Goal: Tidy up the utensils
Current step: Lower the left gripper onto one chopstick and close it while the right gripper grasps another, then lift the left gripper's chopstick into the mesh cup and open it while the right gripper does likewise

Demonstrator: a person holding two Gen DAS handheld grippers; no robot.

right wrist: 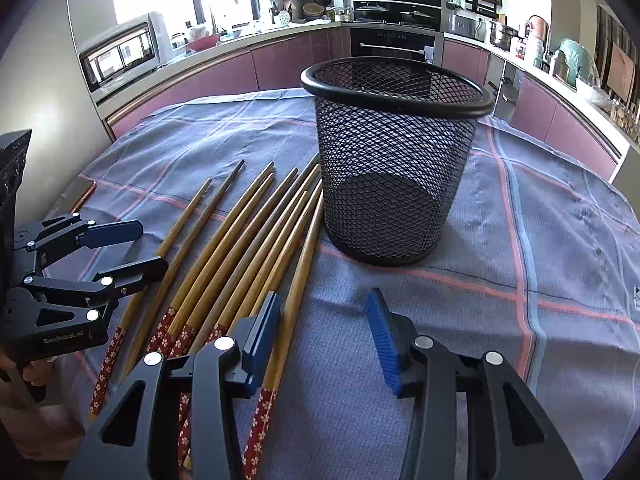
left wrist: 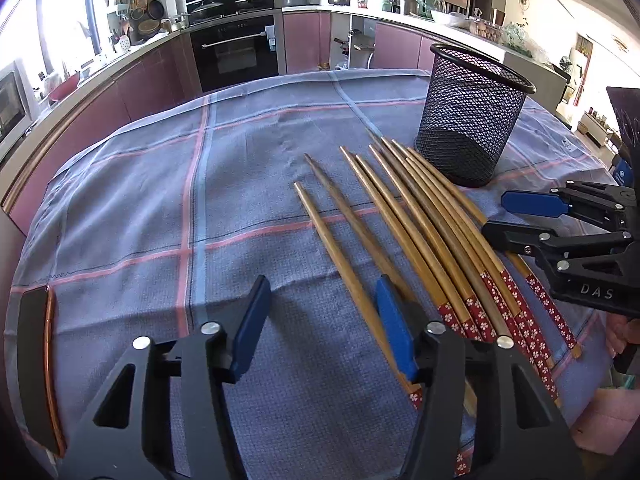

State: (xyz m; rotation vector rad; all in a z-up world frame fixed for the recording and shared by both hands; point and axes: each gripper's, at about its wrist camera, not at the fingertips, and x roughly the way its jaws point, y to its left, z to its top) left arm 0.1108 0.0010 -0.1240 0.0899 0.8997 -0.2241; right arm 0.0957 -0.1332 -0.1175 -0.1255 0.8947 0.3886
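Several wooden chopsticks (left wrist: 420, 232) (right wrist: 240, 240) with red flowered ends lie side by side on a blue checked cloth (left wrist: 160, 200) (right wrist: 520, 240). Beyond their tips stands an upright black mesh cup (left wrist: 472, 120) (right wrist: 392, 168) with nothing showing in it. My left gripper (left wrist: 324, 324) (right wrist: 148, 248) is open low over the left side of the row; the leftmost chopstick runs just inside its right pad. My right gripper (right wrist: 324, 336) (left wrist: 516, 220) is open over the right side, and the rightmost chopstick lies just inside its left pad. Neither chopstick is pinched.
A flat dark slab with a copper edge (left wrist: 36, 360) lies at the cloth's near left corner. Kitchen counters, an oven (left wrist: 236, 52) and a toaster oven (right wrist: 124, 52) ring the table. The table edge runs close on the right behind the cup.
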